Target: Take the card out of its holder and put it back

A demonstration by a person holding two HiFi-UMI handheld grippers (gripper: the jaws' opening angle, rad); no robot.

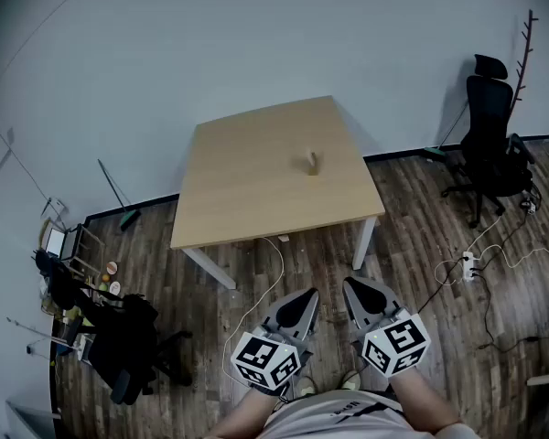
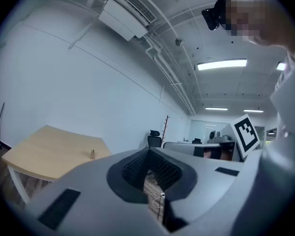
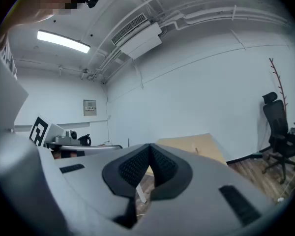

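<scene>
The holder (image 1: 312, 162) stands upright on the wooden counter (image 1: 247, 190), a little right of its middle. It is too small here for me to tell the card from it. Both my claws are well apart from it, held low near my body over the wood floor (image 1: 421, 245), short of the counter's near edge. My left claw (image 1: 302, 300) has its jaws together with nothing between them, tips pointing toward the counter. My right claw (image 1: 355, 288), just beside it, is likewise closed and empty. An office chair (image 1: 489, 140) stands by the wall at right, with a power strip (image 1: 469, 265) on the floor near it.
</scene>
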